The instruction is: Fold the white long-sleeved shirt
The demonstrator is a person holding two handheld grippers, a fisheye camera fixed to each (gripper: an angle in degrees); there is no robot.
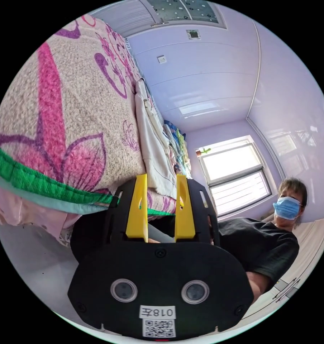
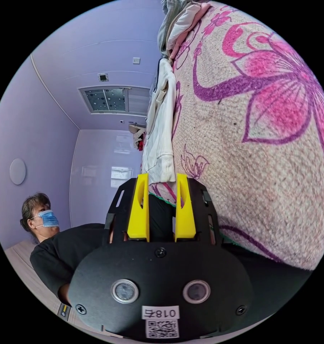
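In the left gripper view the left tongs are pointing at the bed's edge, their yellow jaws standing parallel with a narrow gap and gripping nothing; the tips are lying just short of the hem of the white long-sleeved shirt. The bed is wearing a beige flowered blanket with pink and purple blooms and a green border, and a pink sheet is hanging below that border. The shirt is lying spread along the blanket, running away from the tongs. Beyond it a row of coloured clothes is stacking up along the bed. Farther off a window is glowing in the lilac wall, and a person in a black top is standing beside the bed.

In the right gripper view the right tongs are sitting the same way, jaws narrowly apart and empty, tips just below the shirt's ribbed hem. The same blanket is spreading wide beside it, with grey and pale clothes bunching at its far end. A ceiling panel is showing beyond.
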